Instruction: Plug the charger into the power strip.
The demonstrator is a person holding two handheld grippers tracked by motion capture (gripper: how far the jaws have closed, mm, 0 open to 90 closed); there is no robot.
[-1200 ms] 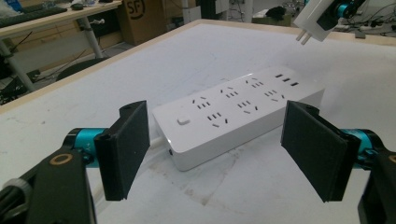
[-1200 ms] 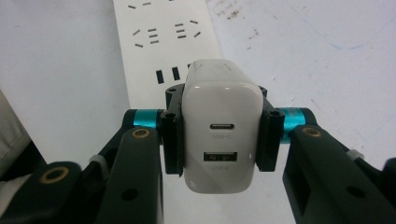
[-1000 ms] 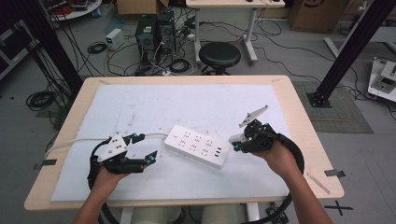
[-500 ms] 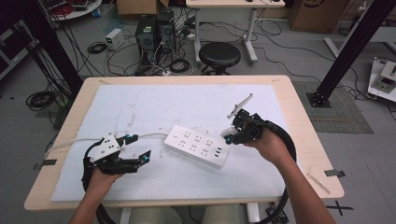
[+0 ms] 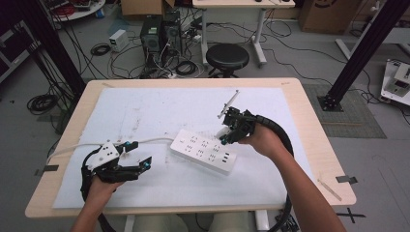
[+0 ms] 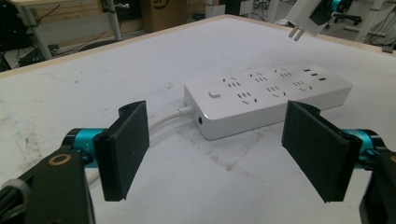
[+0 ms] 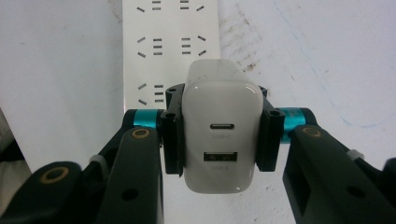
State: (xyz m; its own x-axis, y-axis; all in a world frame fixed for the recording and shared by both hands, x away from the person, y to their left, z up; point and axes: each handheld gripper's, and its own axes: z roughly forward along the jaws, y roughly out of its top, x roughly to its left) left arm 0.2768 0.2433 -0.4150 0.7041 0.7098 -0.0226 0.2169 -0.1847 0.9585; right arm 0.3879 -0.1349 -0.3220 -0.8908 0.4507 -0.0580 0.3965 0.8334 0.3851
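A white power strip (image 5: 205,150) (image 6: 268,95) (image 7: 170,44) lies on the white mat, its cord (image 5: 150,141) running off to the left. My right gripper (image 5: 227,134) (image 7: 219,133) is shut on a white USB charger (image 7: 219,135) (image 6: 307,16), holding it just above the strip's far right edge, prongs pointing down. The charger's two ports face the right gripper view's camera. My left gripper (image 5: 138,155) (image 6: 224,149) rests on the mat left of the strip, open, with nothing between its pads (image 6: 126,149).
The white mat (image 5: 159,106) covers most of the wooden table (image 5: 314,121). Behind the table stand a black stool (image 5: 227,57), computer cases (image 5: 162,36) and tangled cables on the floor. A black frame post (image 5: 360,53) rises at the right.
My right gripper has carried the charger leftward and away from me, from right of the strip to over its far right edge. The left gripper has stayed put.
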